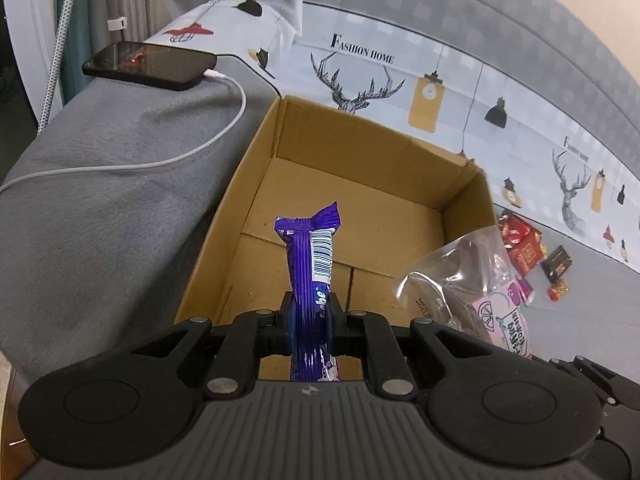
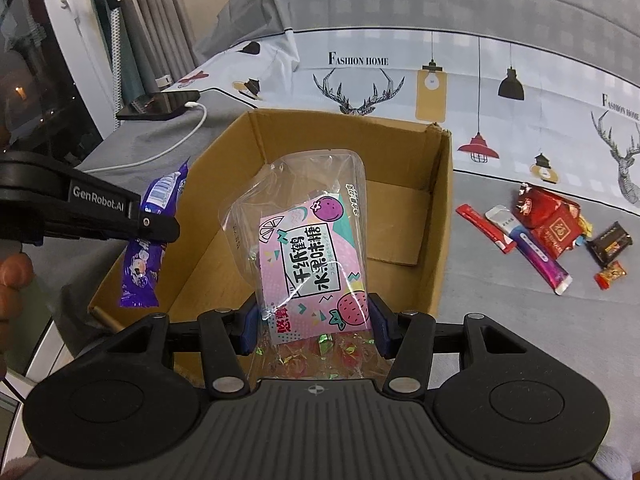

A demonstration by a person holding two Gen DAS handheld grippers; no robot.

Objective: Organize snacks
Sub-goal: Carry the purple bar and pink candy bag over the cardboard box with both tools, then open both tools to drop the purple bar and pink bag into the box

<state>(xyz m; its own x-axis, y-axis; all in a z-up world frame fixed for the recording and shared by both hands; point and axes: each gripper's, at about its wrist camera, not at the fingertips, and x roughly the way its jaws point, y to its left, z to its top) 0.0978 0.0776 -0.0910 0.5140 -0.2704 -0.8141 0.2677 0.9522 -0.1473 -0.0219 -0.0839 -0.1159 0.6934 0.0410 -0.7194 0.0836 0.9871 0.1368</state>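
Note:
An open, empty cardboard box (image 1: 360, 208) (image 2: 438, 216) sits on the bed. My left gripper (image 1: 311, 312) is shut on a purple snack bar (image 1: 310, 268), held upright over the box's near edge; the gripper (image 2: 160, 226) and the bar (image 2: 142, 272) also show at the left of the right wrist view. My right gripper (image 2: 312, 320) is shut on a clear candy bag with a pink label (image 2: 312, 256), held over the box's near side. The bag also shows in the left wrist view (image 1: 476, 292).
Several loose snacks lie on the grey sheet right of the box: red packets (image 2: 548, 216) (image 1: 520, 244), a purple stick (image 2: 540, 260), a dark packet (image 2: 608, 242). A phone (image 1: 148, 65) (image 2: 160, 106) with a white charging cable (image 1: 180, 152) lies left on grey cloth.

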